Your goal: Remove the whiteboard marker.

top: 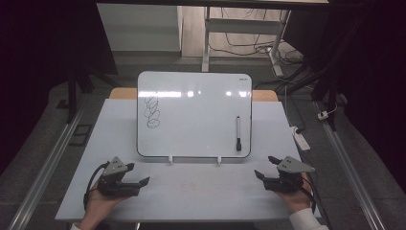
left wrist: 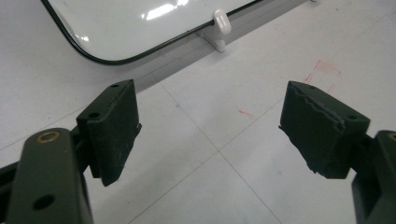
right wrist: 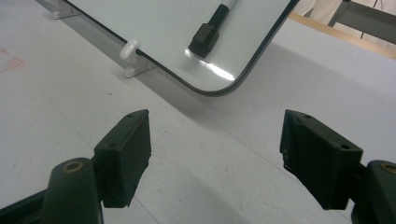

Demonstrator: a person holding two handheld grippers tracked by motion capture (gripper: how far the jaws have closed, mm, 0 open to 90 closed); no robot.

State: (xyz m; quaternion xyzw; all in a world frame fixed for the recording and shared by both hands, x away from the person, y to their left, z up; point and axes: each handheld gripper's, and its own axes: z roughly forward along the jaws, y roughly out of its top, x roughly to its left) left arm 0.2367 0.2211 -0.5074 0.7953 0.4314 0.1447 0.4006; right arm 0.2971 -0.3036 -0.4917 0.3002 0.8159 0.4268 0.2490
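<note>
Marker [top: 238, 133] lies on the whiteboard [top: 194, 114], near the board's right edge, lower half. High view: its long axis runs up-down in the frame, almost parallel to that right edge, black cap end toward the person, white barrel pointing away. The whiteboard rests tilted on two small white clips [top: 170, 159] at its lower edge, on the table [top: 191, 191]; black loops of scribble [top: 152, 114] sit in its left part, what they say is unreadable. Left gripper [top: 135, 174] and right gripper [top: 264, 167] sit on the table in front of the board, well apart from it and from each other, both with jaws spread wide and nothing between them. A hand [top: 98, 203] holds the left one; only part of the forearms shows, cut off by the bottom edge.

Left gripper view: left gripper [left wrist: 210, 126] jaws wide over bare table, the board's rounded lower corner [left wrist: 112, 58] and one clip [left wrist: 220, 25] beyond; faint red marks [left wrist: 322, 70] on the table, too faint to read.

Right gripper view: right gripper [right wrist: 215, 140] jaws wide, empty. Marker's black cap [right wrist: 204, 39] points toward the camera, barrel cut off by the top edge. The board's corner overhangs the table.
</note>
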